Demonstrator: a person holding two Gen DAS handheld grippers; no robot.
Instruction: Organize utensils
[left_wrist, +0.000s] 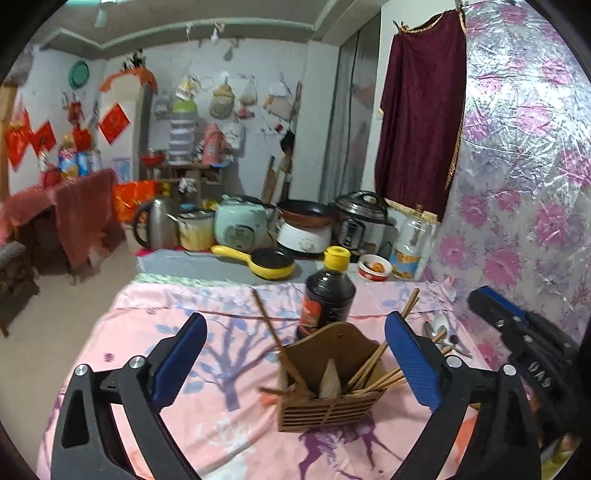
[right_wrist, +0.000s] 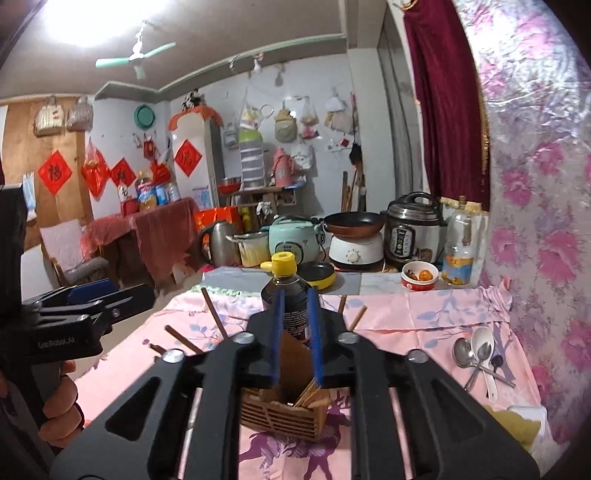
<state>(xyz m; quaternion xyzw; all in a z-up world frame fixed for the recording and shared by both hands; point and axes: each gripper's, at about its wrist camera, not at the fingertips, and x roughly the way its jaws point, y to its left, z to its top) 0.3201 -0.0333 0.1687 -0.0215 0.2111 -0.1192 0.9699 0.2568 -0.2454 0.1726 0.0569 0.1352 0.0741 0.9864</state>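
A wooden holder (left_wrist: 328, 387) of chopsticks (left_wrist: 373, 373) stands mid-tabletop between the wide-apart left gripper (left_wrist: 295, 369) jaws. The right gripper (right_wrist: 297, 336) is narrowly parted, empty. Spoons (right_wrist: 476, 354) near the right edge likely need collecting next.

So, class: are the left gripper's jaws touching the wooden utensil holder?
Apart. The left wrist view shows the left gripper wide open, with tablecloth visible either side of the wooden utensil holder.

From the right wrist we lose most of the wooden holder (right_wrist: 284, 413) behind the right gripper (right_wrist: 297, 339); only its slatted base shows. The chopsticks (right_wrist: 308, 395) are hidden mid-length. The dark bottle (right_wrist: 286, 295) label is too small to read. The left gripper (right_wrist: 88, 306) is cut off at the left edge (fingertips hidden).
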